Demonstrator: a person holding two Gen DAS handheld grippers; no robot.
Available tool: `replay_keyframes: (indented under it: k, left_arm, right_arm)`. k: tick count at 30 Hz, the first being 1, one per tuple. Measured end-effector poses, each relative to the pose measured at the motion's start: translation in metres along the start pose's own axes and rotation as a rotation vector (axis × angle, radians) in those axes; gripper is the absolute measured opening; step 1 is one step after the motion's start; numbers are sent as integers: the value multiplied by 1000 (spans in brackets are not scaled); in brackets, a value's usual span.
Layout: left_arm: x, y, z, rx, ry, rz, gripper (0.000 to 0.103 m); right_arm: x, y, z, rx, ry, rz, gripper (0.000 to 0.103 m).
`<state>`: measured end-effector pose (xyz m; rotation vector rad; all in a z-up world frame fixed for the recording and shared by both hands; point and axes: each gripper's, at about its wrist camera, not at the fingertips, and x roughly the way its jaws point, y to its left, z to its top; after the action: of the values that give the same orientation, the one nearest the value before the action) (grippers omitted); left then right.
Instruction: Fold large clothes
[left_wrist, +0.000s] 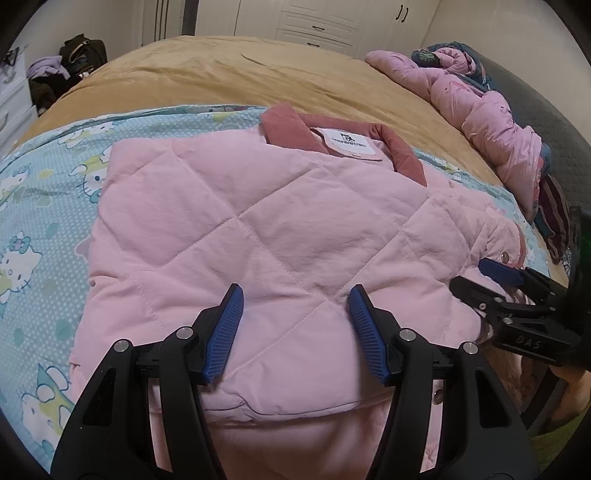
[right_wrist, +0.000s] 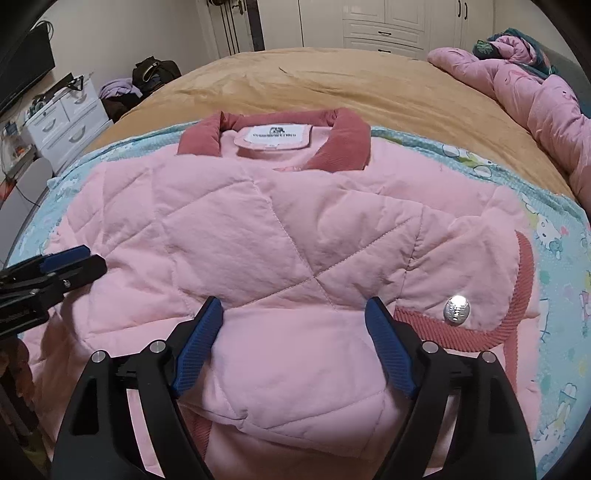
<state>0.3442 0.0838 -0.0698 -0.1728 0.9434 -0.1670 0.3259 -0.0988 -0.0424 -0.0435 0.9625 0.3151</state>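
Note:
A pink quilted jacket (left_wrist: 258, 229) lies folded on a blue cartoon-print sheet (left_wrist: 44, 206), its dark pink corduroy collar (left_wrist: 399, 147) and white label at the far end. My left gripper (left_wrist: 295, 295) is open over the jacket's near part, with no fabric pinched between its blue pads. My right gripper (right_wrist: 294, 306) stands open wider over the near right part of the jacket (right_wrist: 258, 229), close to a sleeve cuff with a silver snap (right_wrist: 457, 310). Each gripper shows in the other's view: the right gripper (left_wrist: 467, 274) by the cuff, the left gripper (right_wrist: 96, 258) at the jacket's left edge.
A tan blanket (left_wrist: 221, 74) covers the bed beyond the sheet. A crumpled pink duvet (right_wrist: 535, 92) with other clothes lies along the right side. White drawers (right_wrist: 62, 122) and a dark bag (right_wrist: 155, 72) stand past the bed's left edge, and white wardrobes stand behind.

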Motion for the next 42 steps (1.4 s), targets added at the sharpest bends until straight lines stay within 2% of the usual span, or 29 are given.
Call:
replay_keyframes:
  k: [3, 6, 8, 11, 12, 13, 17, 20, 30, 42]
  left_arm:
    - [-4, 1, 2, -4, 0, -5, 56]
    - [-11, 1, 4, -7, -15, -4, 64]
    - [-16, 1, 7, -9, -23, 4, 68]
    - [-25, 5, 10, -26, -44, 25, 85]
    - [-28, 7, 11, -32, -49, 33, 94]
    - [-30, 8, 12, -34, -51, 39, 94]
    - [-37, 14, 15, -60, -49, 78, 94]
    - [-42, 15, 16, -78, -55, 63, 94]
    - [-56, 2, 18, -39, -58, 72, 94]
    - [-83, -12, 19, 8, -120, 108, 94]
  right_arm:
    - [-14, -1, 5, 13, -31, 10, 80]
    - [-27, -3, 8, 25, -67, 0, 90]
    - [-34, -4, 10, 40, -85, -5, 90]
    - [-45, -6, 11, 77, -108, 4, 91]
    - [-46, -6, 12, 78, -113, 6, 91]
    - [-48, -5, 12, 78, -118, 1, 99]
    - [-59, -3, 12, 79, -140, -18, 99]
    - [-67, -1, 13, 87, -158, -14, 99]
    - [-92, 6, 13, 81, -204, -15, 99]
    - [-128, 15, 4, 87, -256, 15, 99]
